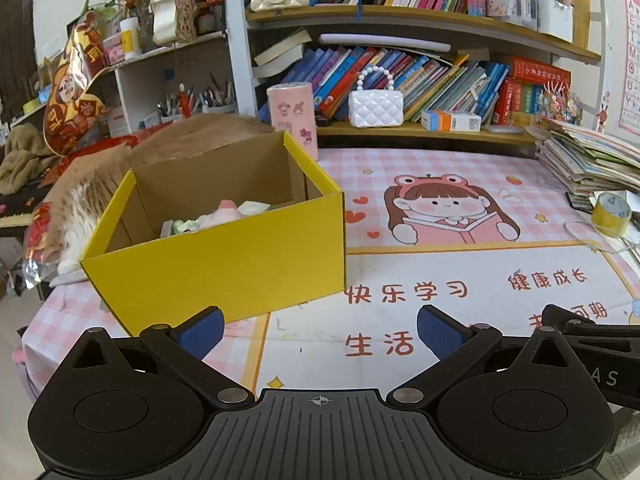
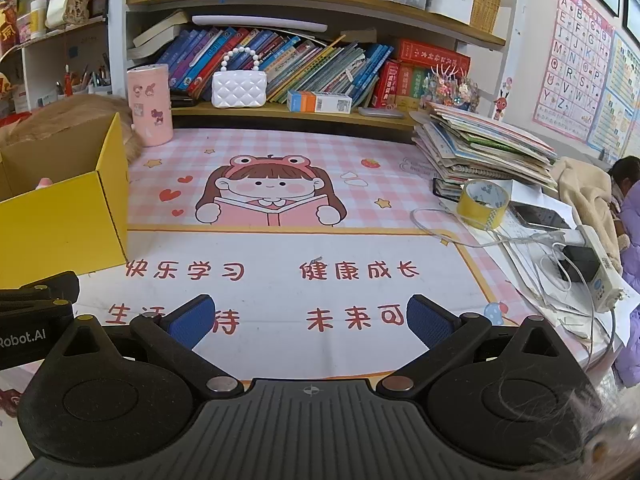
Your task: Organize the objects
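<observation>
Left wrist view first, reading from its left edge: at about ten o'clock a furry tan-and-white animal lies against the back of the yellow box, which stands open-topped on the pink cartoon desk mat. Inside the box, low against its near wall, lie a pink toy and some pale small items that are too hidden to name. The left gripper hangs above the mat at six o'clock, its blue pads spread wide with nothing between them. Further right, at about two o'clock, a roll of yellow tape rests near a slumped stack of booklets. In the right wrist view the box corner sits at nine o'clock, a pink cylinder stands behind it at eleven o'clock, and the right gripper is likewise fully spread and empty over the printed mat. The tape roll lies at about two o'clock, touching loose white cables that run to a power strip. The mat's middle holds no loose item, so the sorting looks nearly finished; the tape roll is probably the next candidate, though that is a guess. To take it well, the right gripper should approach from above the roll's open side, straddle one wall of the ring, and lift straight up so the cable is not dragged along. Carry it high enough to pass the box's near wall.
</observation>
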{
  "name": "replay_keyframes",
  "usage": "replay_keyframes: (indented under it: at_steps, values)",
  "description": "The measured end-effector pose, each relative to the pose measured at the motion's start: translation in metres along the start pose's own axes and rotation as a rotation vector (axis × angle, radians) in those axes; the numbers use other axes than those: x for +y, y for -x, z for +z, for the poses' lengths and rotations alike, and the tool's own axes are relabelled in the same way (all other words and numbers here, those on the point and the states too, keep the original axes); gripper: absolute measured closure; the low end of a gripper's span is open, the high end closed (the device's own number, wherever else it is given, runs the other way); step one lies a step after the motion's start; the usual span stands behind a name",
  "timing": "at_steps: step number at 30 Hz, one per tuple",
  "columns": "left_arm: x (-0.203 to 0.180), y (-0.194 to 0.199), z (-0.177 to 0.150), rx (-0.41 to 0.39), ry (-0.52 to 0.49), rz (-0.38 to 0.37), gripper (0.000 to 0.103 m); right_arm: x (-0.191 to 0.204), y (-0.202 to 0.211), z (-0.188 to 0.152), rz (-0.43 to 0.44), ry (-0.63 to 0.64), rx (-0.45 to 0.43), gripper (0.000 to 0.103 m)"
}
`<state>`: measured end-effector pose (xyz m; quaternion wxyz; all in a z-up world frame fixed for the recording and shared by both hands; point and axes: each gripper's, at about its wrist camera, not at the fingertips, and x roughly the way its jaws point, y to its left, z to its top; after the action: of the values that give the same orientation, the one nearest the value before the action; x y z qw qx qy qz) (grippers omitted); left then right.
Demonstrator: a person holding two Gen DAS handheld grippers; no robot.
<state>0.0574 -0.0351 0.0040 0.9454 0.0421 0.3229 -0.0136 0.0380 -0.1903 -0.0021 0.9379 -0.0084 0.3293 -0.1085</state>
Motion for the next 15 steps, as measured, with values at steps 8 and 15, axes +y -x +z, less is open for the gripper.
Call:
replay_keyframes:
  at_steps: [8,15]
  values:
    - [0.0018,-0.0023,-0.0005,0.014,0.003,-0.005,0.0,0.0006,-0.0001,0.0002,-0.001,0.001,0.002,0.0]
    - [0.0022,-0.003,-0.0019,0.019,0.007,-0.007,0.0,0.0,-0.0004,-0.0019,-0.008,0.005,0.005,0.0]
